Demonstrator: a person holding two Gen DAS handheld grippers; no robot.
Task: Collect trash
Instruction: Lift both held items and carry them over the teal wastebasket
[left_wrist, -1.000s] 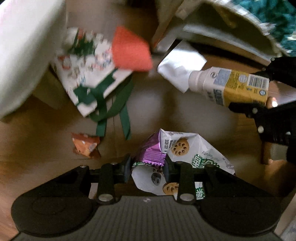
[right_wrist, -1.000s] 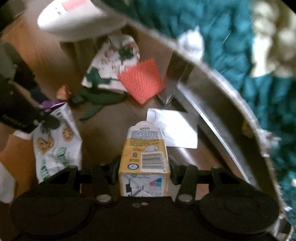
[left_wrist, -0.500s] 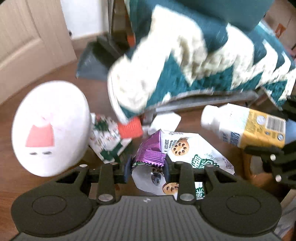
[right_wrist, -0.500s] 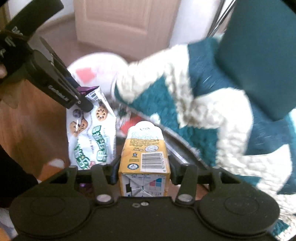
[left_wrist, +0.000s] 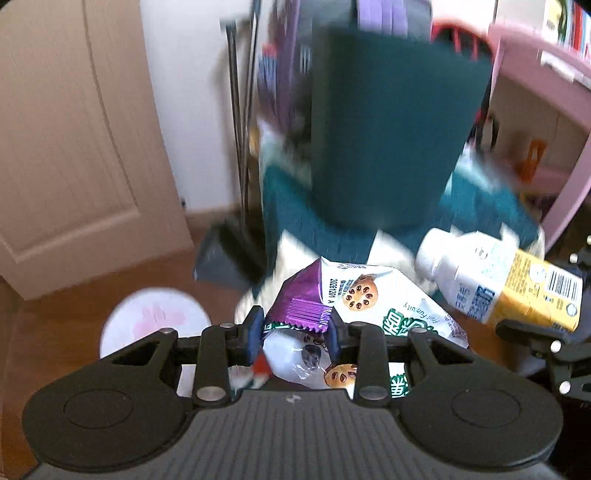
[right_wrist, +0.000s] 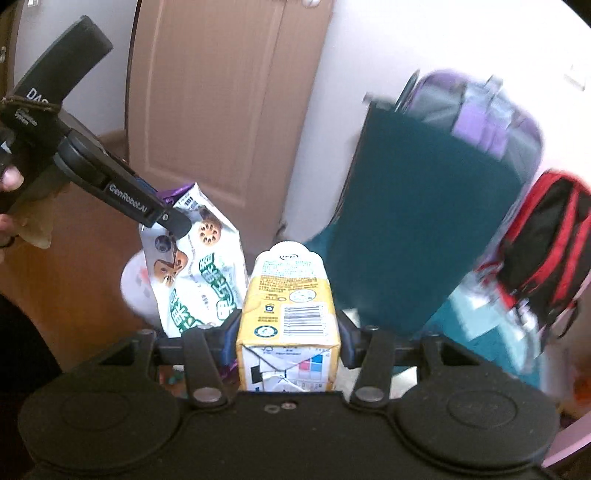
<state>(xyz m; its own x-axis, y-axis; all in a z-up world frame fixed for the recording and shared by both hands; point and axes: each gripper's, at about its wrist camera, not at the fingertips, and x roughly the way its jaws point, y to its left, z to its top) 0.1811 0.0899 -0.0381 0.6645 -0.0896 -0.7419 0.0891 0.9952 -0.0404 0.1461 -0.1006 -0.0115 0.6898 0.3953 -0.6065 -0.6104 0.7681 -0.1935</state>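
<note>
Both claws were loaded and held clear of the floor, which I judge to be the carry stage between pickup and disposal; no bin was visible in either view.

The left claw (left_wrist: 295, 326) was pinched on the crumpled purple-edged top of a white snack wrapper (left_wrist: 373, 306), leaving the rest of the bag to hang loose below the pads. Gripping the gathered edge likely kept the slack film from slipping.

The right claw (right_wrist: 288, 328) was clamped across the base of a yellow drink carton (right_wrist: 288, 291), cap end pointing away, the jaws wide to span its rigid body.

The left wrist view showed the carton at 3 o'clock, held by the other claw, and a white round object (left_wrist: 155, 321) on the wooden floor (left_wrist: 74, 317) at 9 o'clock. Only the right wrist view showed the wrapper's full hanging length at 10 o'clock, the person's hand (right_wrist: 9, 184) on the left tool, and a red-and-black backpack (right_wrist: 546, 258) at 3 o'clock.
</note>
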